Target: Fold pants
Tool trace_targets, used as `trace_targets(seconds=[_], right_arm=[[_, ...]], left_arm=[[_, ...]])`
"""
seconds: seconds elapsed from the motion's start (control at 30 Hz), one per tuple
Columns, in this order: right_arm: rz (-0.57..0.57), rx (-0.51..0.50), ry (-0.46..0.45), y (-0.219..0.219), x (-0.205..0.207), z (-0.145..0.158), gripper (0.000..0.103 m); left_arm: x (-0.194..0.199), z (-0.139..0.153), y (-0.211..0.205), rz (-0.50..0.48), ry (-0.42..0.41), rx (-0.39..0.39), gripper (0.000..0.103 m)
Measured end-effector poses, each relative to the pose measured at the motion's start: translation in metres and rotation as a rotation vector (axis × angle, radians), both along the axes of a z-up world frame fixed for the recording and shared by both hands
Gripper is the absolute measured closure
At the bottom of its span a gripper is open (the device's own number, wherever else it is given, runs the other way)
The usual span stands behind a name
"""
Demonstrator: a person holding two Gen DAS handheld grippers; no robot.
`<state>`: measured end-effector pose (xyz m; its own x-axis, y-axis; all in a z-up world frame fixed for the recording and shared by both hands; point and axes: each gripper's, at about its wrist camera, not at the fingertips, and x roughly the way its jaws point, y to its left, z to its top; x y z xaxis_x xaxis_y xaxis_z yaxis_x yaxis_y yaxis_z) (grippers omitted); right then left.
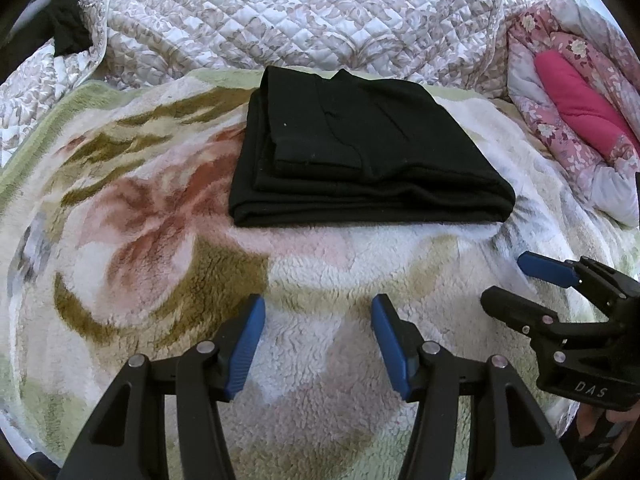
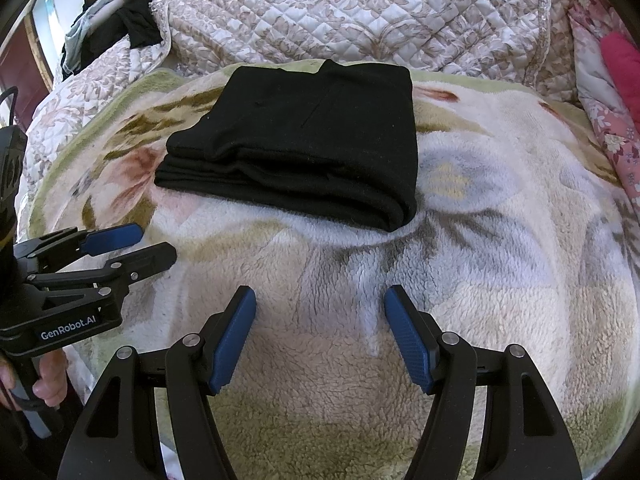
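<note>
The black pants (image 1: 360, 152) lie folded into a compact stack of several layers on a fluffy floral blanket (image 1: 160, 240); the right wrist view shows the same stack (image 2: 304, 144). My left gripper (image 1: 318, 308) hovers in front of the stack, open, with only blanket between its blue pads. My right gripper (image 2: 320, 296) is likewise open and empty, short of the pants' near edge. Each gripper shows in the other's view: the right gripper (image 1: 506, 278) at the right, the left gripper (image 2: 156, 242) at the left, both apart from the pants.
A quilted beige bedcover (image 1: 280, 12) rises behind the blanket. Pink floral bedding (image 1: 560, 92) with a magenta piece lies at the right. Dark clothes (image 2: 136, 24) hang at the far left. A hand (image 2: 48, 384) holds the left gripper's handle.
</note>
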<state>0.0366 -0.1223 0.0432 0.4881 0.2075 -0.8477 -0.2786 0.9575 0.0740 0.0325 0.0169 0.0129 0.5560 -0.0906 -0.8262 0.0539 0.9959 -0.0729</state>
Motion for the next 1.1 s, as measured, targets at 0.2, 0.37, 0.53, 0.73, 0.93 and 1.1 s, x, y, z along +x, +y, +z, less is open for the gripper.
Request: trace_targets(seconds=[0.2,0.37,0.53,0.73,0.93,1.1], right_arm=[[-0.006,0.0,-0.006,-0.0003,-0.0011,0.0034,0.036],[-0.014,-0.01,-0.013,-0.003,-0.0011,0.0042,0.036],[-0.009,-0.025,-0.012,-0.0026,-0.0015,0.0031,0.036],[-0.006,-0.021,-0.007,-0.0044,0.0002,0.0008,0.036],[-0.003,-0.023,-0.008,-0.0046,0.001,0.0003,0.034],[0.0,-0.027,-0.01,-0.0026,-0.0005,0.0001,0.033]], left_arm=[[-0.0023,0.0026,0.0017,0.013,0.002,0.022,0.045],[-0.0029,0.0031,0.0029,0.01,0.002,0.025,0.045],[-0.0035,0.0019,0.0018,0.007,0.0,0.034,0.044],[-0.0024,0.0001,0.0005,0.006,0.0,0.039,0.043],[-0.0018,-0.0008,0.0,0.006,0.001,0.038,0.042],[-0.0022,-0.0013,-0.0002,0.005,0.0,0.04,0.042]])
